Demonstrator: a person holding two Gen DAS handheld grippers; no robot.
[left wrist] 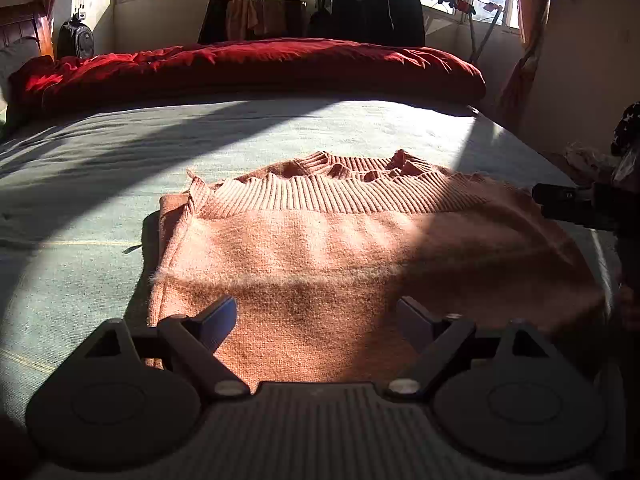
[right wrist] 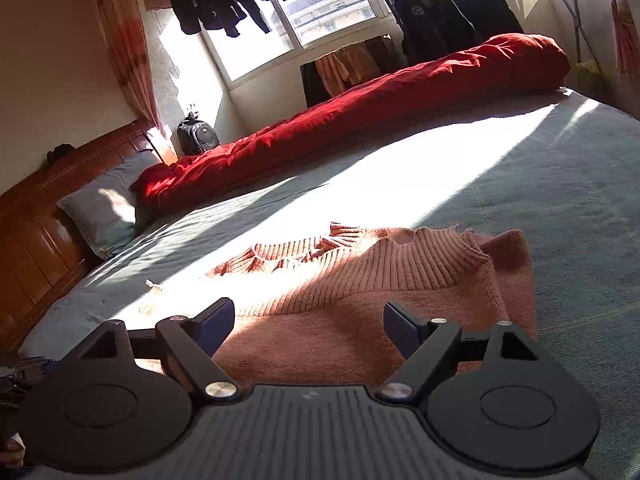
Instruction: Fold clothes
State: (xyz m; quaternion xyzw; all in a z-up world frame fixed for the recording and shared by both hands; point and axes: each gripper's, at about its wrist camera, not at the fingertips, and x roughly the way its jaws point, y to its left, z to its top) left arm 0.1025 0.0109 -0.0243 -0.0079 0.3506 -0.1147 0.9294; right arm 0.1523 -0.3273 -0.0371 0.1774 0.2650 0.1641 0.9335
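A salmon-pink knit sweater (left wrist: 320, 248) lies folded in a rough rectangle on the grey-green bed sheet (left wrist: 100, 160). A ribbed band crosses its far part, and more ribbed edges bunch up behind it. My left gripper (left wrist: 316, 316) hovers over the sweater's near edge, open, with nothing between its fingers. My right gripper (right wrist: 308, 320) is open over the same sweater (right wrist: 380, 300) from the other side, its pads clear of the cloth. In the left wrist view a black part of the right gripper (left wrist: 560, 200) shows at the sweater's right edge.
A rolled red duvet (left wrist: 260, 68) lies along the far side of the bed. A grey pillow (right wrist: 100, 208) leans on the wooden headboard (right wrist: 40, 220). A black backpack (right wrist: 198, 136) and a rack of dark hanging clothes (left wrist: 380, 8) stand by the windows.
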